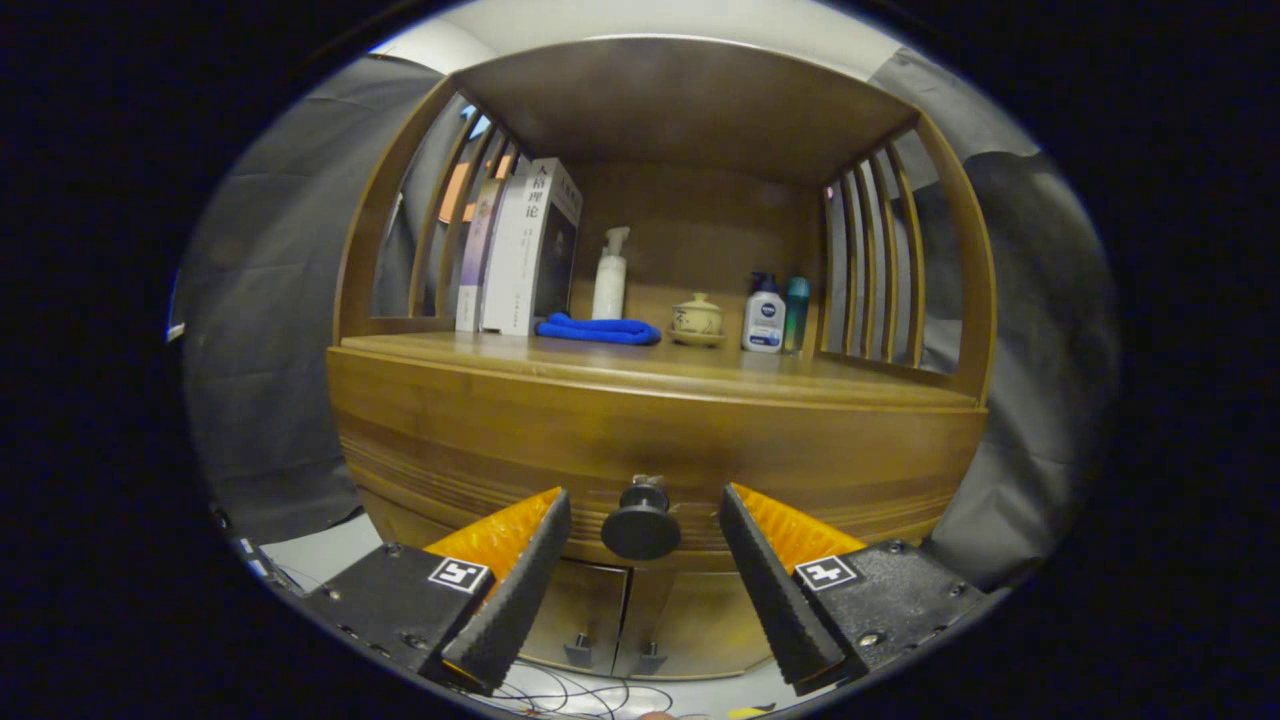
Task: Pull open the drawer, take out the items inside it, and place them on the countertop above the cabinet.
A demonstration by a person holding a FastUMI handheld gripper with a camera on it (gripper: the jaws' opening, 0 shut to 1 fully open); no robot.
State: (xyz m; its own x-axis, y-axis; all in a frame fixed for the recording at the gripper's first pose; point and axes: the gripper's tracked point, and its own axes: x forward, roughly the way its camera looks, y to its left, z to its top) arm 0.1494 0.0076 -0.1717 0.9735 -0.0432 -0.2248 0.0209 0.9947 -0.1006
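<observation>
A wooden cabinet stands in front of me with a wide drawer [650,440] that is closed. A round dark knob [641,528] sticks out from the middle of the drawer front. My gripper [645,505] is open, one finger on each side of the knob, neither touching it. The countertop [640,362] runs above the drawer, under a shelf roof. What lies inside the drawer is hidden.
On the countertop stand several books [520,250], a white pump bottle [610,275], a folded blue cloth [598,329], a small lidded ceramic pot [697,317], a white-and-blue bottle [764,315] and a teal bottle [796,312]. Two lower cabinet doors [630,620] sit beneath the drawer. Cables [580,695] lie on the floor.
</observation>
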